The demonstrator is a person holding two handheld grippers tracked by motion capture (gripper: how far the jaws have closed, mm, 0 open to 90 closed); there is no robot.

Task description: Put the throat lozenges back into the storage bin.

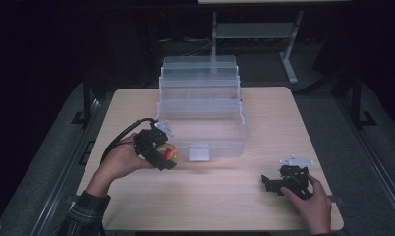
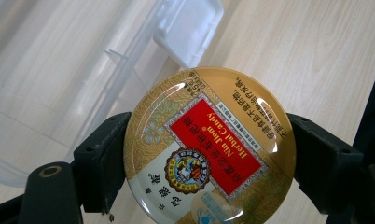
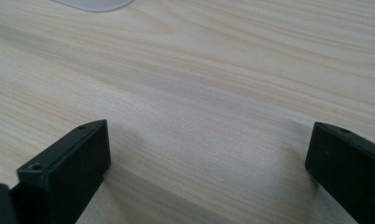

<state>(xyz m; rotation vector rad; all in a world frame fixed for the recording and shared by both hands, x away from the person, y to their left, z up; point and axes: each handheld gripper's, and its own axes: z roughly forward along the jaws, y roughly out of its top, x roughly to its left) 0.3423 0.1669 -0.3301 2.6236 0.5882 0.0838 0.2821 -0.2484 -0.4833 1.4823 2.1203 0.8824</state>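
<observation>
The left gripper had its jaws clamped on either side of a round candy tin, gold with a red label. The tin was held just in front of the clear plastic box, near that box's front left corner and beside its front latch. The box stood open on the desk, its tiered trays stepped back behind it. The right gripper rested on the desk well to the right of the box, its jaws wide apart with bare wood between them.
</observation>
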